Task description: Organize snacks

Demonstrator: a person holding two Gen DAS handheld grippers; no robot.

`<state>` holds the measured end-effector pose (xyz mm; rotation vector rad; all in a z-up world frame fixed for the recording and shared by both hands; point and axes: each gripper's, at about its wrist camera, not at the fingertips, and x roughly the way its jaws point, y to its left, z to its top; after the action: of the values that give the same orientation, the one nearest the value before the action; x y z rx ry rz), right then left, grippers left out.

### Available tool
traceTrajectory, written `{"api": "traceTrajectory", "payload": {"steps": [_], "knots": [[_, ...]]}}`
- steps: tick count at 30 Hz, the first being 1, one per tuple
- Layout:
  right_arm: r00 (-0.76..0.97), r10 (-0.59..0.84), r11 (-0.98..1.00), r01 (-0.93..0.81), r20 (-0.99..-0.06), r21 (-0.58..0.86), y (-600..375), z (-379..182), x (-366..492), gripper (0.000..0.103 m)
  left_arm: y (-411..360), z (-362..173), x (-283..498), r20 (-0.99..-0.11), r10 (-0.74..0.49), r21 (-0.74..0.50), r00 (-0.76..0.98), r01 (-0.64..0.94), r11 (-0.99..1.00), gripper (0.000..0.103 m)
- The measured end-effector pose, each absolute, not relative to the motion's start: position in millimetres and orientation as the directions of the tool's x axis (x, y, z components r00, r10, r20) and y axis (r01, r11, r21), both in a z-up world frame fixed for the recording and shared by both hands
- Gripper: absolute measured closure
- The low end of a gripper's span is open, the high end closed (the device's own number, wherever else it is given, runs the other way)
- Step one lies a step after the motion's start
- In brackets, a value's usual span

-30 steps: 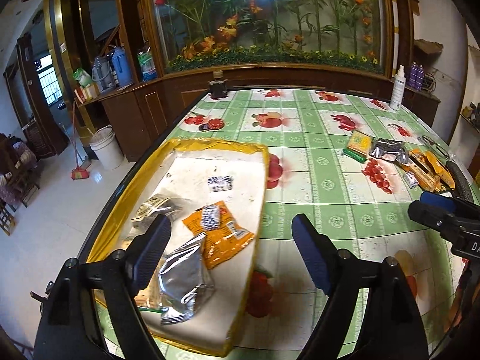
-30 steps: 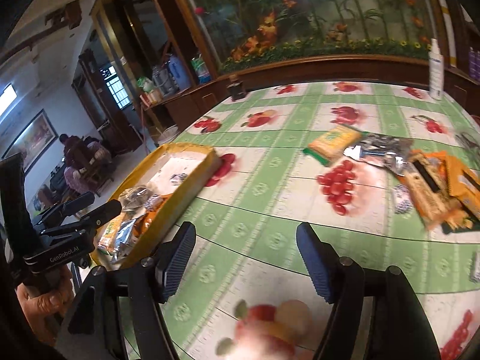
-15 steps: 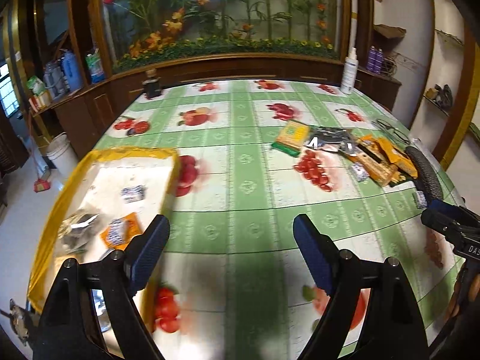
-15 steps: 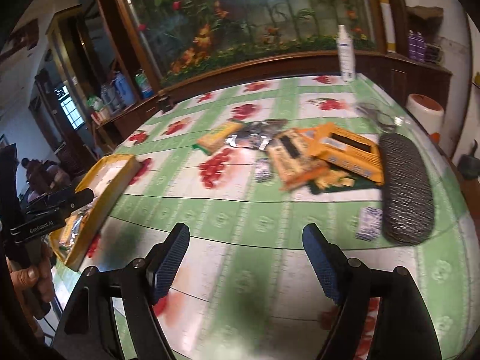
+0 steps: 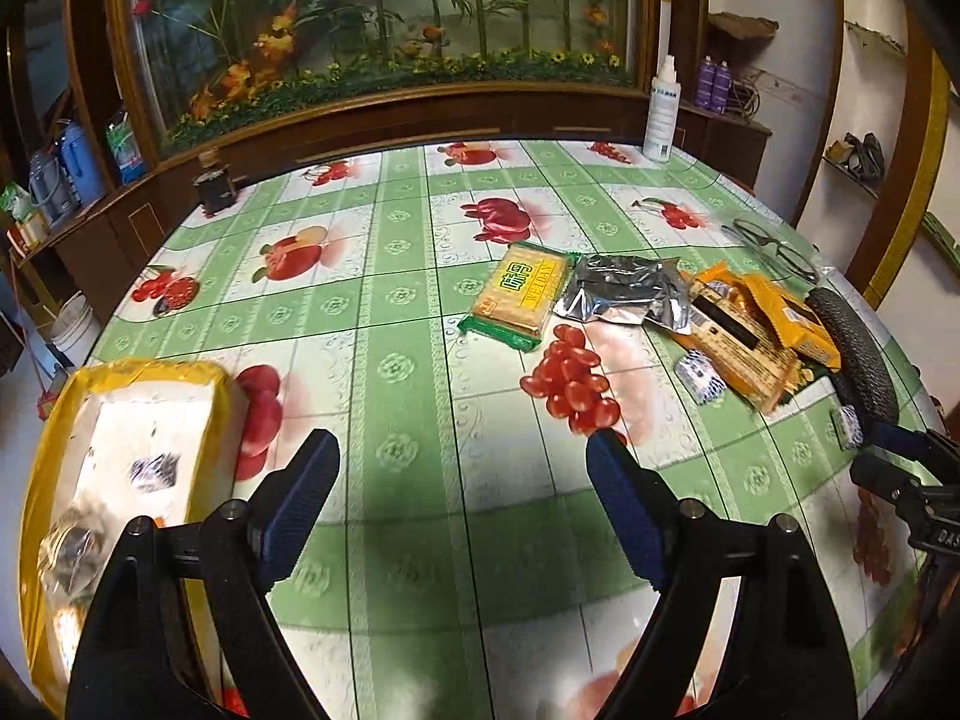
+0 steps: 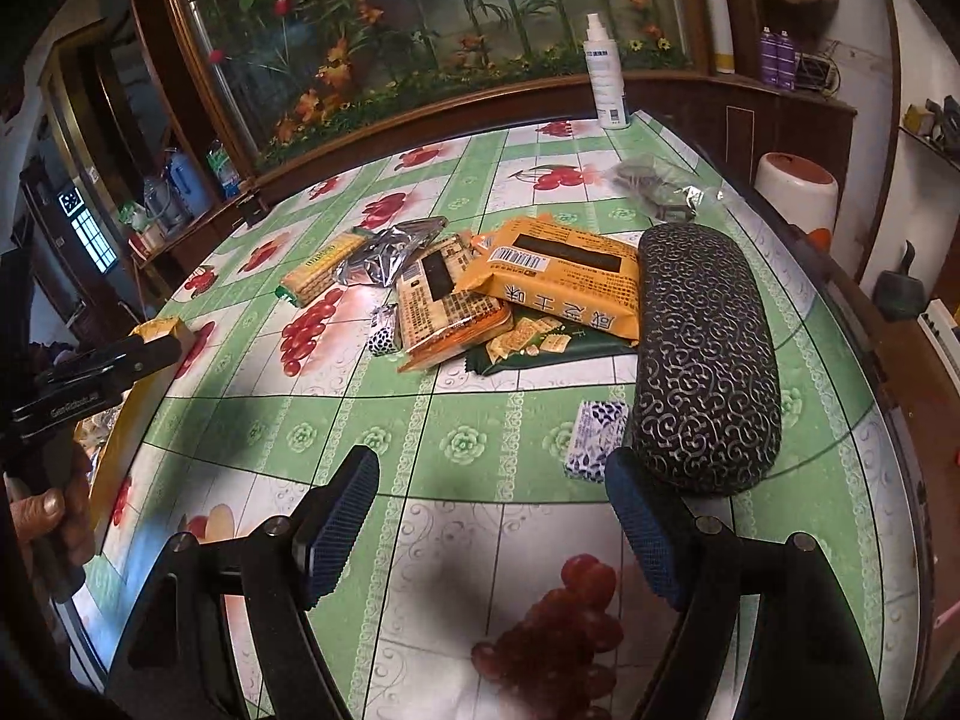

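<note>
My left gripper (image 5: 459,501) hangs spread and empty over the green fruit-print tablecloth (image 5: 414,324), the yellow-rimmed tray (image 5: 216,387) of snacks just to its left. My right gripper (image 6: 492,510), whose jaws have just been opening with nothing between them, faces the pile of orange snack packets (image 6: 558,276) ahead, the black patterned glasses case (image 6: 702,354) beside its right finger.

Glass-fronted flower display (image 5: 384,30) in dark wooden cabinetry (image 5: 420,114), white wall (image 5: 798,78) with shelves, pale floor.
</note>
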<state>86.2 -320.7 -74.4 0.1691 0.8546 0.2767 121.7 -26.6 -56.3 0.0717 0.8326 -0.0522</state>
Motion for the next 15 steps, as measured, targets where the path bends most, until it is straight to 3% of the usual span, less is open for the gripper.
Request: {"api": "traceTrajectory", "payload": {"steps": [15], "knots": [[0.598,0.210,0.976,-0.076,-0.774,0.206,-329,-89,116,0.025,-39,-86,201,-0.782,-0.053,0.046,0.621,0.143,0.989,0.018]]}}
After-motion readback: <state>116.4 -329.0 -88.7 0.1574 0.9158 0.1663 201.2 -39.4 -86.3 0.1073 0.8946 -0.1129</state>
